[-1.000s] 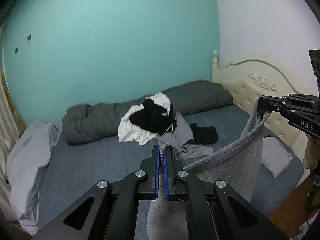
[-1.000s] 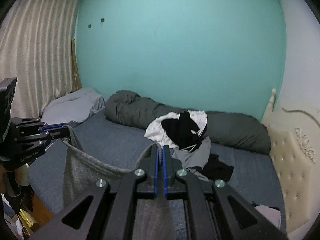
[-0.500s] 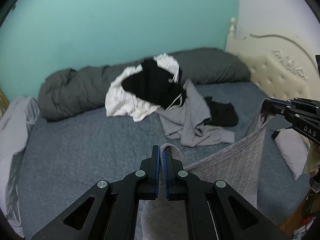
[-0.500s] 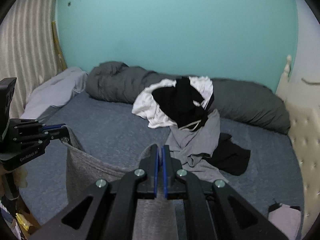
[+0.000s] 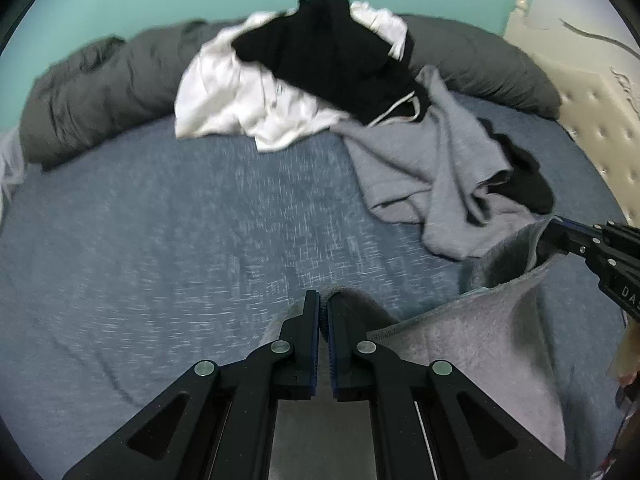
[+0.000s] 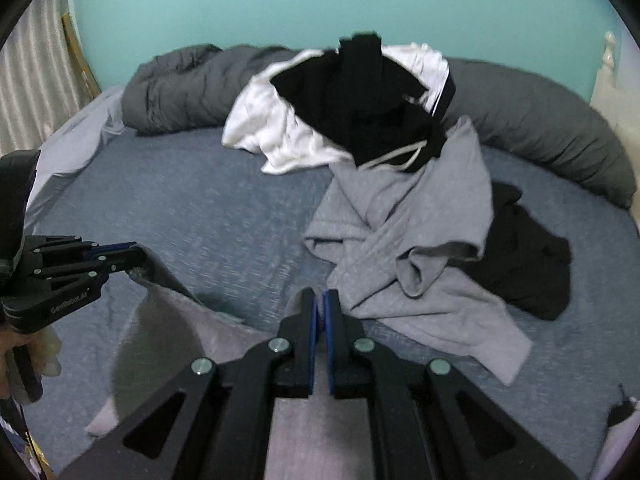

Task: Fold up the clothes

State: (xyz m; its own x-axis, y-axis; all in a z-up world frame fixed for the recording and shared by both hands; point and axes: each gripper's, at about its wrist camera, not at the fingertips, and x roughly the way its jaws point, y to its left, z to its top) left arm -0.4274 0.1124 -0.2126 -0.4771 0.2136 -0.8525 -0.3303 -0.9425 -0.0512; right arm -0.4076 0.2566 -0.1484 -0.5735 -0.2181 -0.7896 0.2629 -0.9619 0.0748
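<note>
A grey knit garment (image 5: 480,344) hangs stretched between my two grippers, low over the blue bed sheet (image 5: 160,220). My left gripper (image 5: 323,300) is shut on one corner of its top edge. My right gripper (image 6: 320,300) is shut on the other corner. In the left wrist view the right gripper (image 5: 560,236) comes in from the right with cloth pinched in it. The right wrist view has the left gripper (image 6: 132,256) at the left, held by a hand, and the garment (image 6: 168,320) sagging between the two. The garment's lower part is hidden below both views.
A heap of clothes lies further back on the bed: a white piece (image 5: 248,92), a black piece (image 5: 332,52), a light grey piece (image 6: 420,240) and a smaller black one (image 6: 532,260). A rolled dark grey duvet (image 5: 100,84) runs along the turquoise wall. A cream headboard (image 5: 600,92) is at the right.
Both grippers have come down and forward toward the bed, still gripping the grey garment. The views now tilt down onto the sheet, and the clothes heap looks nearer.
</note>
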